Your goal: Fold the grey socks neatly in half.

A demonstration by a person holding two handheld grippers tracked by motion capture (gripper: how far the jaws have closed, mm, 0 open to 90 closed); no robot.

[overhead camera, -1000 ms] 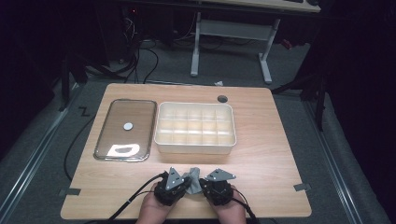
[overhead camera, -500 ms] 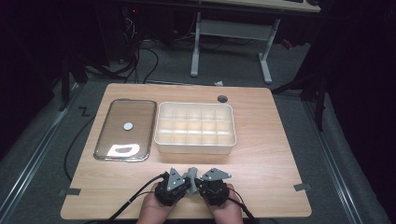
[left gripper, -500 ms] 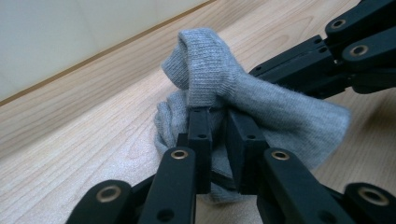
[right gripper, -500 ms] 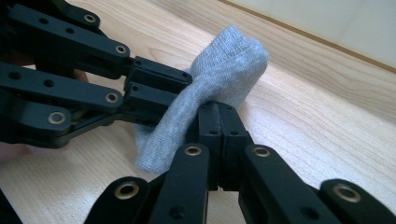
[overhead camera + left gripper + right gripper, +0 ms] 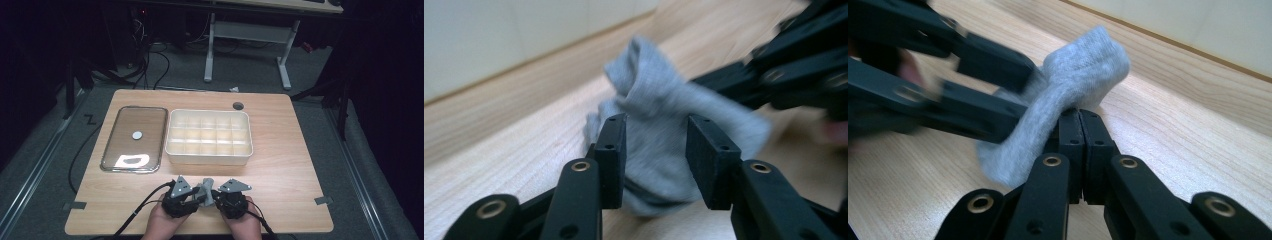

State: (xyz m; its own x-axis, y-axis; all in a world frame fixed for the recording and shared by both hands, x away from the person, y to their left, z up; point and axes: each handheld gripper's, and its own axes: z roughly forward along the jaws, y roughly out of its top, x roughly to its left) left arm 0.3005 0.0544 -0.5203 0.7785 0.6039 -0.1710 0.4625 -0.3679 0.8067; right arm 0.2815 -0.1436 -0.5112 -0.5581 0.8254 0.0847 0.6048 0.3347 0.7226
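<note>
1. The step in hand seems to be the handling of a small grey sock (image 5: 205, 187), which lies bunched at the near edge of the wooden table (image 5: 280, 150), between the two grippers.
2. The right gripper (image 5: 1080, 117) has its jaws pressed fully together, with a fold of the sock pinched at their tips.
3. The left gripper (image 5: 656, 132) has its jaws partly open, one on each side of the sock; I judge that they do not clamp it yet.
4. The next move probably calls for the left jaws to close on the fabric, so that both grippers can fold or lift it without slipping.
5. Farther on the table stands a white compartment box (image 5: 209, 136), empty as far as I see, and just beside it, to the left, a clear lid (image 5: 134, 138) lies flat.
6. The room is dark, with grey carpet (image 5: 320, 100), cables (image 5: 150, 60) and the white legs of another desk (image 5: 247, 32) behind.
</note>
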